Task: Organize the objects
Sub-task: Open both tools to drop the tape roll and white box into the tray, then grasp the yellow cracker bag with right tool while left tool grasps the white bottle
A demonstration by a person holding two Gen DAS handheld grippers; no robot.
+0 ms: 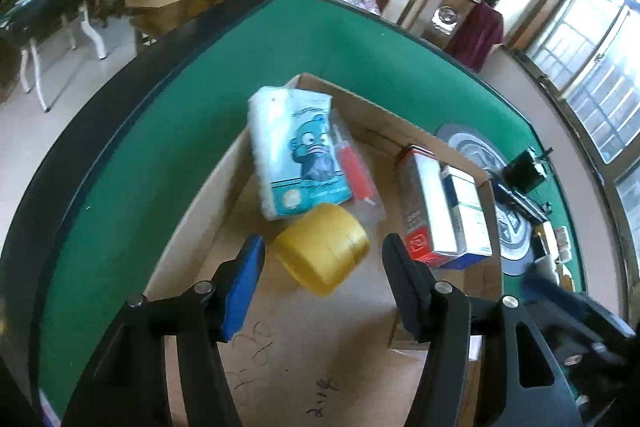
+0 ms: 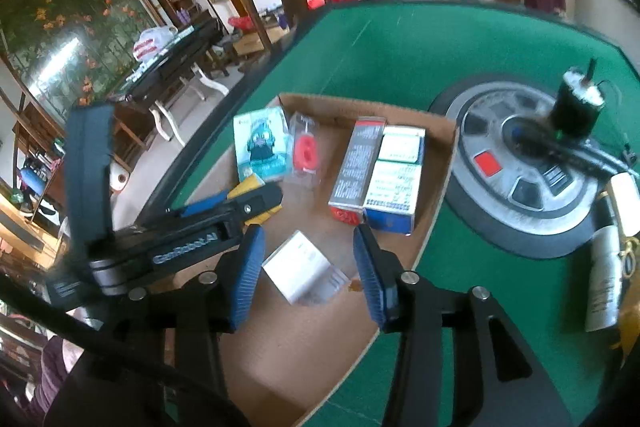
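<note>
Left wrist: left tool parted around yellow spool.

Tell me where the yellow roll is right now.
The yellow roll lies in the cardboard tray, centre of the left wrist view, between the open left claw's fingers, just below the blue cartoon tissue pack.

We see a table covered in matt green felt, a shallow tray of plain brown cardboard, a glossy plastic-wrapped tissue pack, a sheeny yellow twine spool, and ribbed blue pads on black plastic.
</note>
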